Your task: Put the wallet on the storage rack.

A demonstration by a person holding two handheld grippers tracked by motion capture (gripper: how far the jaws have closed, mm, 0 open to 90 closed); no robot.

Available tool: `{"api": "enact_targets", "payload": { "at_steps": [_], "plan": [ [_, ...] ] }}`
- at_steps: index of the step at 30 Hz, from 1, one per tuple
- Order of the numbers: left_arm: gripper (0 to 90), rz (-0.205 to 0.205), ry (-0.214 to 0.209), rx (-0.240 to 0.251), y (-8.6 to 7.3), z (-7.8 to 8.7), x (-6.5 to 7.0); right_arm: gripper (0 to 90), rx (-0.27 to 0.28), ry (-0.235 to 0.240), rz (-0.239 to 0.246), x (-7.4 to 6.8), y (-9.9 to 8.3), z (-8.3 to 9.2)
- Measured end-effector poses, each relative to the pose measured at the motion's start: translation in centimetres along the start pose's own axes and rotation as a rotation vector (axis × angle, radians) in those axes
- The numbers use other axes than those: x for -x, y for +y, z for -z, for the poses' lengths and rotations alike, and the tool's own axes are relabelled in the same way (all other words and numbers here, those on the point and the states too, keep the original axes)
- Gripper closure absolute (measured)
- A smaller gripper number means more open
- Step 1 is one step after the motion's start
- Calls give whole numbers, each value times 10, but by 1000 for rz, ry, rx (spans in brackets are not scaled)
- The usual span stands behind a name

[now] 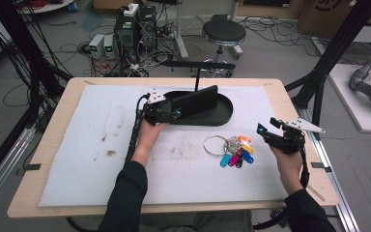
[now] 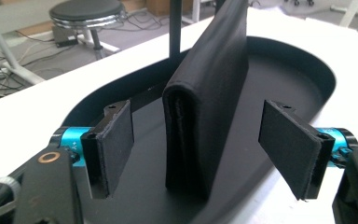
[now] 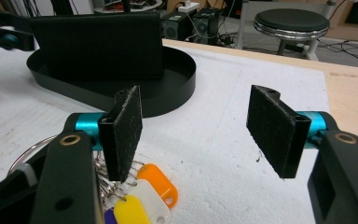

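Note:
A black folded wallet [image 1: 196, 101] stands on its edge in a shallow black oval tray [image 1: 224, 116] at the back middle of the mat. My left gripper [image 1: 174, 113] is at the wallet's near end. In the left gripper view the wallet [image 2: 209, 102] rises between the two open jaws of that gripper [image 2: 205, 149], with a gap on each side, inside the tray [image 2: 298, 79]. My right gripper [image 1: 268, 126] is open and empty at the right. A key ring with coloured tags [image 1: 234, 150] lies left of it, and the tags [image 3: 149, 191] show under its left jaw.
A white foam mat [image 1: 77, 145] covers the wooden table. A thin black post [image 1: 197, 77] rises behind the tray. Beyond the far edge are a round stool [image 1: 223, 33], computer boxes [image 1: 135, 29] and loose cables on the floor.

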State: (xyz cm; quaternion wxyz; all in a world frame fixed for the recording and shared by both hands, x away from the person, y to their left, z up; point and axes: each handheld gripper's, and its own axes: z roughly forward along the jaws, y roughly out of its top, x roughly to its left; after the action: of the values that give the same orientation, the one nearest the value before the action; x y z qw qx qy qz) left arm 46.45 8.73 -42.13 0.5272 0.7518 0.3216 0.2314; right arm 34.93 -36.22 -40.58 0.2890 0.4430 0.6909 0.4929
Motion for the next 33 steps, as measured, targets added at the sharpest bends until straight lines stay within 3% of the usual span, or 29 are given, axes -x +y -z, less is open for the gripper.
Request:
{"api": "enact_targets", "payload": {
  "at_steps": [3,6,9,12,14,19,21,26,29,33],
  "plan": [
    [265,27,1,25,0,24,3,364,-3,0,7,-2,0,0],
    [264,24,9,35,-1,54,5,364,6,-1,17,-3,1,1],
    [265,17,25,3,-4,87,7,357,-7,6,3,-2,0,0],
    [264,60,29,-6,-11,120,11,352,-9,13,2,-1,0,0],
    [264,86,51,10,-19,143,14,344,-22,16,-4,-2,0,0],
    [234,76,133,15,-45,185,24,337,-31,12,-4,-3,-1,3],
    [234,65,171,12,-55,195,25,338,-24,-2,5,-3,-4,5],
    [234,61,211,14,-67,204,20,338,-23,-25,12,2,-9,18],
    [233,78,199,29,-66,200,18,334,-23,-32,13,6,-12,23],
    [233,38,201,29,-63,192,24,328,-28,-41,3,11,-15,25]
  ]
}}
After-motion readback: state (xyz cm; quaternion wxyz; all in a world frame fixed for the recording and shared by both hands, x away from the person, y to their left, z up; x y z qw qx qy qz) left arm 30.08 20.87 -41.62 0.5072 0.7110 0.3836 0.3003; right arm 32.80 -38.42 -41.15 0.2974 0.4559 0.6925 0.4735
